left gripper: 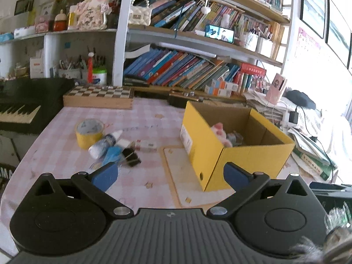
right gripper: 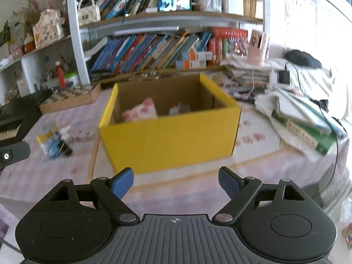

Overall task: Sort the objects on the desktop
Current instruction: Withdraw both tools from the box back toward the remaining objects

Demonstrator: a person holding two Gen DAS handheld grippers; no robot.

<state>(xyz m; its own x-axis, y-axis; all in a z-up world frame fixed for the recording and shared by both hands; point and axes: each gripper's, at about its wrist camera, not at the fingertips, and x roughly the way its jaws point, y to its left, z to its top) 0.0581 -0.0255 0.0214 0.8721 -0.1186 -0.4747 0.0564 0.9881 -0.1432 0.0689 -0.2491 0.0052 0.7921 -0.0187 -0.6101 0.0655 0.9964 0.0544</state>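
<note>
Left view: left gripper (left gripper: 169, 172) fingers apart, empty; tape roll (left gripper: 89, 133), small bottle (left gripper: 105, 142), binder clip (left gripper: 131, 156) clustered on counter (left gripper: 55, 158), left of yellow box (left gripper: 237, 154).
Right view: right gripper (right gripper: 176, 182) fingers apart, empty, facing the box.
Handling: bottle probably light, slick; grab mid-body.

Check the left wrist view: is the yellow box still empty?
No, the yellow box already holds a pink-and-white item and another small object beside it.

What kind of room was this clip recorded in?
Most likely a home study or child's room: packed bookshelves behind a desk with a pink checked cloth, an electronic keyboard at its side, and a chessboard box.
</note>
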